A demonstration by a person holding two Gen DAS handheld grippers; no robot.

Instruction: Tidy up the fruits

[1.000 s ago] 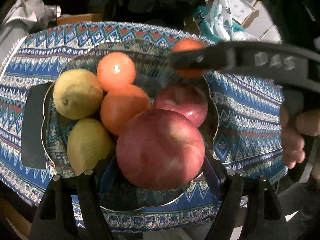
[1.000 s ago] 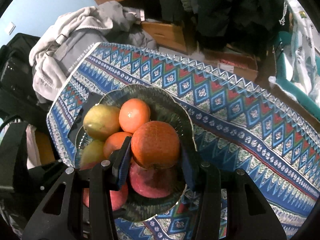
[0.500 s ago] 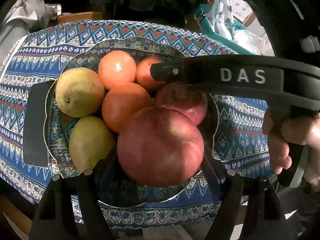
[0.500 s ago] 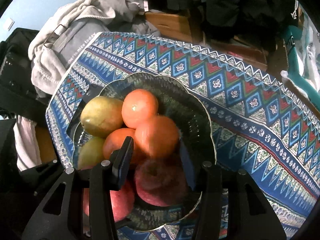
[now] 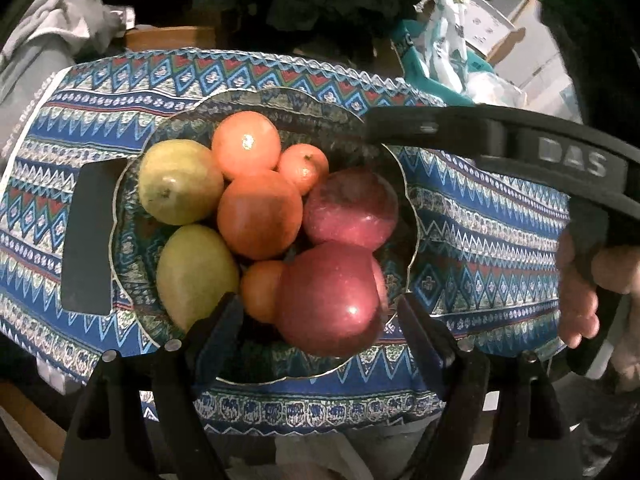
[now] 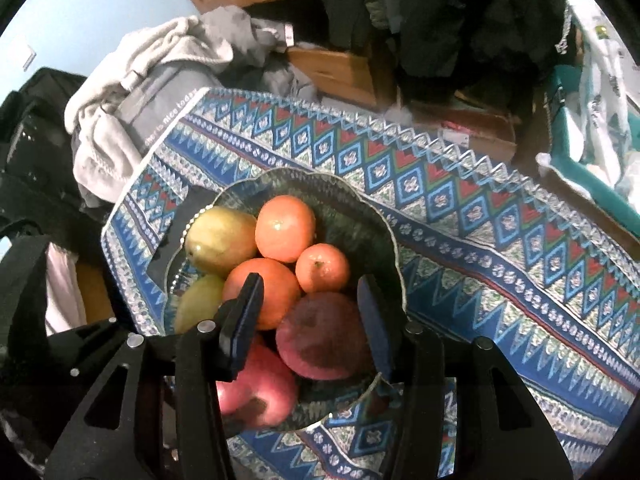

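A dark glass bowl with a wavy rim holds all the fruits in a pile. Two green-yellow pears lie on the left side, one behind the other. In the middle sit two big oranges, with a small orange just beside them at the back. Another small orange peeks out at the front. Two red apples lie on the right, touching each other, the shiny one nearer.
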